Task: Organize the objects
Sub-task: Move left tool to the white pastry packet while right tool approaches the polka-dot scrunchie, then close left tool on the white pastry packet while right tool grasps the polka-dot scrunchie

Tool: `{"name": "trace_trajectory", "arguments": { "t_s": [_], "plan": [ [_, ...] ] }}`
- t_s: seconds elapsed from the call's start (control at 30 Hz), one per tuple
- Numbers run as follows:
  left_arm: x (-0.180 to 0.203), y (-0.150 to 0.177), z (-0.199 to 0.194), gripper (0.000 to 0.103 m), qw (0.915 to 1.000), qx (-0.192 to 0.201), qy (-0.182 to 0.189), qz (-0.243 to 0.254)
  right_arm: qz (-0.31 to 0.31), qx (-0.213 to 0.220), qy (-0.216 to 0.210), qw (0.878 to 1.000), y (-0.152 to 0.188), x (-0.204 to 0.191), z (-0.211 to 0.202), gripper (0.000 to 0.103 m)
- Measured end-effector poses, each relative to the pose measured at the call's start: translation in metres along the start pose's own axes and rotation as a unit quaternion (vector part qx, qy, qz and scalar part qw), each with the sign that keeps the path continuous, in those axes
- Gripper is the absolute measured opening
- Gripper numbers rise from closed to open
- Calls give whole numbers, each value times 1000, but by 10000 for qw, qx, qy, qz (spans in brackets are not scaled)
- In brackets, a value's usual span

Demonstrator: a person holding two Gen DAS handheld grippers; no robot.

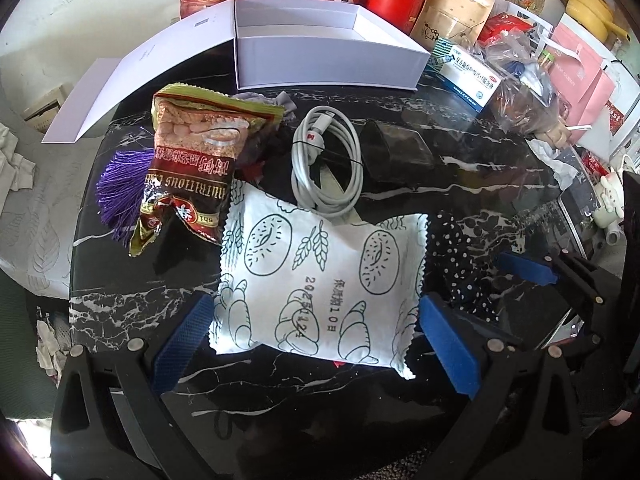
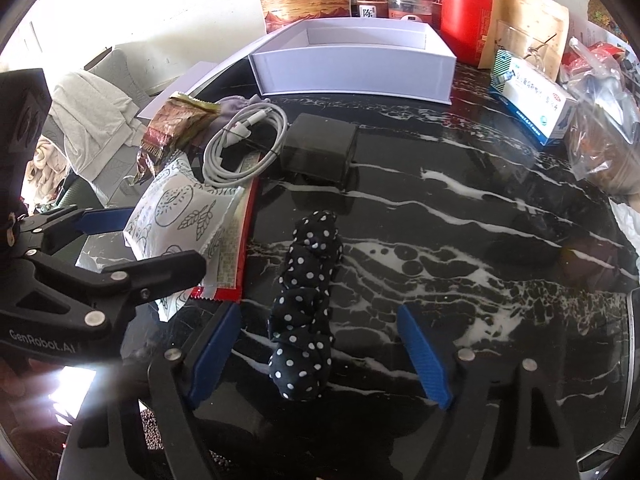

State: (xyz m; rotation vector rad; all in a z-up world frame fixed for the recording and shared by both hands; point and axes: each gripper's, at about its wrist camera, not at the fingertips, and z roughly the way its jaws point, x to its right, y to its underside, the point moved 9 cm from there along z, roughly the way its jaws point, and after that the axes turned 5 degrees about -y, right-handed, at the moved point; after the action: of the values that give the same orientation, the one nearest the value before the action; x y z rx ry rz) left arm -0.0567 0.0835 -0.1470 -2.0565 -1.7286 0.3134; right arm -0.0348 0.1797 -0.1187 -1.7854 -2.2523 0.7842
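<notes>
The white snack pouch printed with green bread drawings [image 1: 316, 284] lies flat on the black white-veined marble tabletop [image 2: 460, 208], between the blue pads of the left gripper [image 1: 320, 340], whose jaws stand spread, not pressing it; just right of the pouch lies the black white-dotted fabric scrunchie [image 2: 306, 312], between the spread jaws of the right gripper [image 2: 320, 356], pads clear; beyond the pouch, a coiled white cable [image 1: 326, 160] and an open white cardboard box [image 1: 332, 56].

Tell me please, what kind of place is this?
Probably a room in a home, not a workshop. A black marble table is crowded with household things: jars and a red canister at the back, a medicine box, snack packets, and clothes on a chair beside it.
</notes>
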Motion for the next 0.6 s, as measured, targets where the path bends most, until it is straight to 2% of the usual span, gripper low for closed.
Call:
{"name": "trace_trajectory", "arguments": {
  "t_s": [0.13,0.2,0.3,0.43,0.5,0.6],
  "plan": [
    [2,-1,6,102,10000,-23,-36,32,-87,46,123,9999,-2,2,0,69],
    [1,0,10,102,9999,-51,-152,32,-133,60,192,9997,-3,3,-1,58],
    [2,1,15,102,9999,-114,-41,-40,-167,78,188,9997,-3,3,-2,46],
    [4,0,18,102,10000,-65,-44,-8,-275,96,210,9994,-3,1,-2,42],
    [4,0,18,102,10000,-33,-36,-8,-289,119,206,9993,-2,1,-2,29],
    [4,-1,16,98,10000,33,-2,-18,-285,141,202,9993,-3,3,-2,23]
  ]
}}
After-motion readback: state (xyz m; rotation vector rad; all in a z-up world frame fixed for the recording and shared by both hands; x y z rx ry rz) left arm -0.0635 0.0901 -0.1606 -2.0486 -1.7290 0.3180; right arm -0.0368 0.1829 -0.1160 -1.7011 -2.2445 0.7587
